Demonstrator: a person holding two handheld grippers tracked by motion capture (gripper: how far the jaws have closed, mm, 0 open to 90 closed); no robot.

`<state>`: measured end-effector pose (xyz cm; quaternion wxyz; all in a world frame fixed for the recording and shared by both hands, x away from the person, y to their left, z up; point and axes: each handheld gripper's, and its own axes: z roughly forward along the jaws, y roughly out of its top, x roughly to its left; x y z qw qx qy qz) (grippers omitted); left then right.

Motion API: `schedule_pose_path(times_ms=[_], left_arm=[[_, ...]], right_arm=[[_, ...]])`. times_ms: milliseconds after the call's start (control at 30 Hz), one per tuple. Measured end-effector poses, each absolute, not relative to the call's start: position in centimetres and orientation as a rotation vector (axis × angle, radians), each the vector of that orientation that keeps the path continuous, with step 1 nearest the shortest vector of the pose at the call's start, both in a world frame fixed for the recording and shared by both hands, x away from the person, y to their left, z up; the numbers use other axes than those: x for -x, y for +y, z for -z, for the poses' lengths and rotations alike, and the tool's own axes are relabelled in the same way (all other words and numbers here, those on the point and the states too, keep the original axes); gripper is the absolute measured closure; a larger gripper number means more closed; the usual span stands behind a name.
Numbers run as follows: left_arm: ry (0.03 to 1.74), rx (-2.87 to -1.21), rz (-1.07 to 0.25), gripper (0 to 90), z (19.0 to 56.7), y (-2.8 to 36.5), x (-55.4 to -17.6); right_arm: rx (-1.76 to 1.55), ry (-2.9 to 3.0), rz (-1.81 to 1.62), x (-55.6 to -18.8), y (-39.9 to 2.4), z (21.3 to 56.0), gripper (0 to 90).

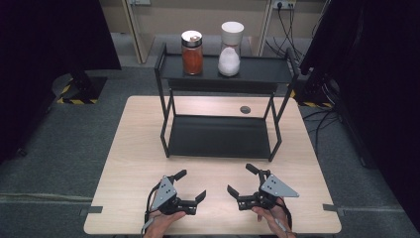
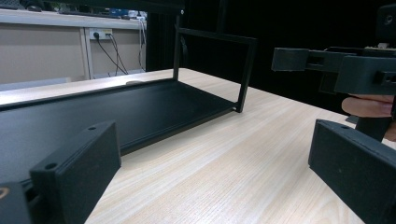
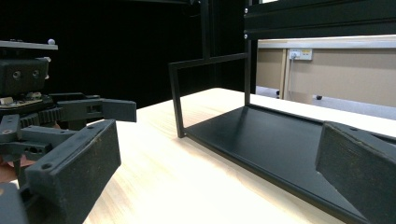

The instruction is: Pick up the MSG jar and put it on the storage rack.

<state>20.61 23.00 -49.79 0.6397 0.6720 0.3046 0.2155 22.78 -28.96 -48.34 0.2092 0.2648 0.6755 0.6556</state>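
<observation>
A black two-tier metal rack (image 1: 223, 136) stands on the light wooden table (image 1: 129, 148). On its top shelf are a glass jar of orange-red powder (image 1: 192, 53) with a silver lid and a white-capped jar of white grains (image 1: 230, 48). The bottom shelf (image 2: 107, 112) (image 3: 275, 140) is bare. My left gripper (image 1: 193, 184) rests open near the table's front edge, left of centre, held by a hand. My right gripper (image 1: 240, 179) rests open to its right, facing it. Nothing lies between either pair of jaws. Each gripper view shows the other gripper: the right one (image 2: 355, 70), the left one (image 3: 56, 116).
A small dark round disc (image 1: 245, 109) sits in the tabletop behind the rack. Black curtains hang at both sides. A stand foot with yellow-black tape (image 1: 79, 94) is on the floor at left, and cables (image 1: 292, 25) hang at the back right wall.
</observation>
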Motion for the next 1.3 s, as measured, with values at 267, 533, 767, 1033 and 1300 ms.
schedule_pose_path(times_ms=[267,533,767,1033,1300], left_arm=[[0.682,-1.535,-0.494,1.8,49.77,22.88,-20.38],[0.682,-1.537,-0.495,1.8,49.76,22.94,-20.45],[0.687,-1.539,-0.493,1.8,49.83,22.92,-20.53],[0.687,-1.537,-0.495,1.8,49.81,22.95,-20.5],[0.686,-1.532,-0.497,1.8,49.81,22.95,-20.48]], right_arm=[[-0.735,1.876,-1.822,-22.57,-29.03,48.29,0.2],[-0.753,1.873,-1.82,-22.68,-29.19,48.41,0.2],[-0.762,1.87,-1.814,-22.65,-29.32,48.42,0.2],[-0.773,1.873,-1.815,-22.74,-29.36,48.59,0.2],[-0.782,1.872,-1.822,-22.85,-29.47,48.66,0.2]])
